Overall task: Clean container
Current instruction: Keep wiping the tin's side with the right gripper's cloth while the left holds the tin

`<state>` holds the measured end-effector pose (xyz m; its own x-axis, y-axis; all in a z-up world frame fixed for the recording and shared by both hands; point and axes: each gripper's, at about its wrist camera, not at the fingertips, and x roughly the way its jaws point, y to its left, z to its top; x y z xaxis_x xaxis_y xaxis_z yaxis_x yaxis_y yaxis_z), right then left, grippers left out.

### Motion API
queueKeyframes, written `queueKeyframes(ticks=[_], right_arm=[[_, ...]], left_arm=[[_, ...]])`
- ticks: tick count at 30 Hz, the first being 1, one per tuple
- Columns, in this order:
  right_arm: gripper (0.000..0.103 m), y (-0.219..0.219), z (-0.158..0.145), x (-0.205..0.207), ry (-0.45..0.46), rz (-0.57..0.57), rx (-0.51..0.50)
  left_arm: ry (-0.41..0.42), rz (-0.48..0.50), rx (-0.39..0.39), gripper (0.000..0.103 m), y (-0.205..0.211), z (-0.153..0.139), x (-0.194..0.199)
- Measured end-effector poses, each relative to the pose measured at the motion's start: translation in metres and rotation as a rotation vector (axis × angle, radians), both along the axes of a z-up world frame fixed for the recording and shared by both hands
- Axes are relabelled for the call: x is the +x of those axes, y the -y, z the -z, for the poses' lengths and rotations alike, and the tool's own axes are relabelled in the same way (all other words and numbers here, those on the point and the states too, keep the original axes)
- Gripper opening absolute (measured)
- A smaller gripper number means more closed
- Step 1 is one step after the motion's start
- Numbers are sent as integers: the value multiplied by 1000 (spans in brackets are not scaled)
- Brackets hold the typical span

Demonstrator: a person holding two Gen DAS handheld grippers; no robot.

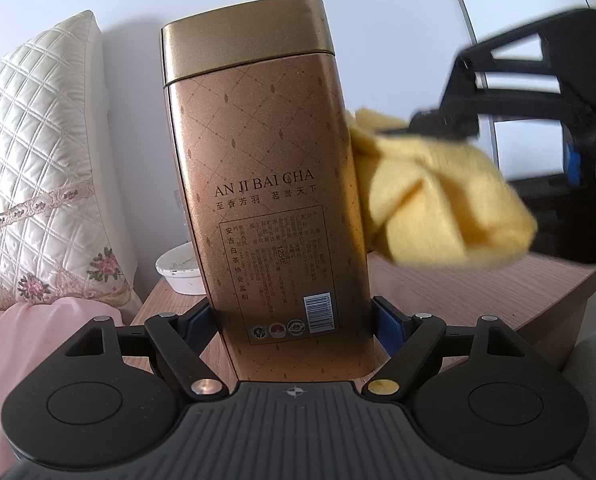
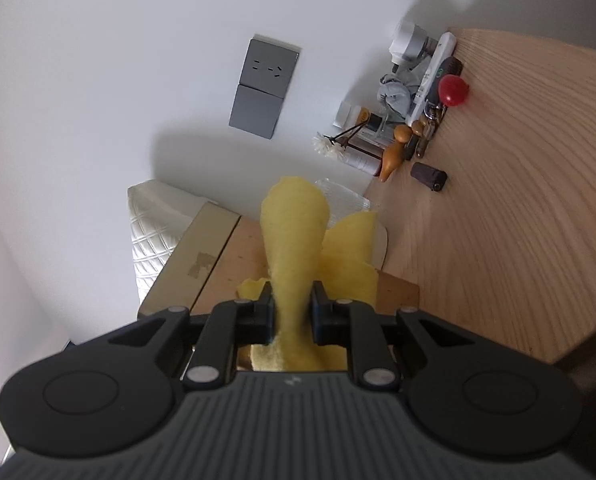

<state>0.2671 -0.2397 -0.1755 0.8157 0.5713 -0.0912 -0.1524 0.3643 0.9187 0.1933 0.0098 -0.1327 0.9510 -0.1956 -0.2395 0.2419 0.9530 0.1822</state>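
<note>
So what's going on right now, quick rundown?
Left gripper clamped on gold tea tin, upright. Right gripper pinching yellow cloth, against tin's side. Nothing blocking.

Matte black left claw [image 1: 293,320], with blue pads [image 1: 392,320] on the insides of its fingers. Ribbed dark grey housing at 6 o'clock, stamped with a small white crosshair mark. Two round black discs at 7 and 5 o'clock, each with a raised ring. Black link bars pinned by silver rivets, one brass-coloured at the right pivot. Same build on the right claw [image 2: 291,308]: black fingers, triangular cut-outs in the side arms, silver rivets, ribbed grey housing, small white logo. Blurred sliver of skin at 3 o'clock in the left view.
</note>
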Motion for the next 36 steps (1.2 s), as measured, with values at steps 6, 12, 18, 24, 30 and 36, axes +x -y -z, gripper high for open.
queueKeyframes(ticks=[6, 12, 18, 24, 30, 36], right_arm=[[19, 0, -33, 15, 110, -11, 6], [19, 2, -22, 23, 81, 3, 9], [19, 3, 11, 18, -28, 16, 11], [19, 2, -22, 28, 68, 4, 12], [19, 2, -27, 30, 91, -5, 2], [19, 2, 1, 17, -25, -21, -54]], left_arm=[[-1, 2, -4, 83, -5, -1, 2], [-1, 1, -5, 83, -6, -1, 3], [-2, 3, -5, 83, -10, -1, 6], [-3, 3, -3, 83, -7, -2, 6], [-4, 0, 5, 83, -5, -3, 7], [17, -5, 19, 84, -2, -4, 5]])
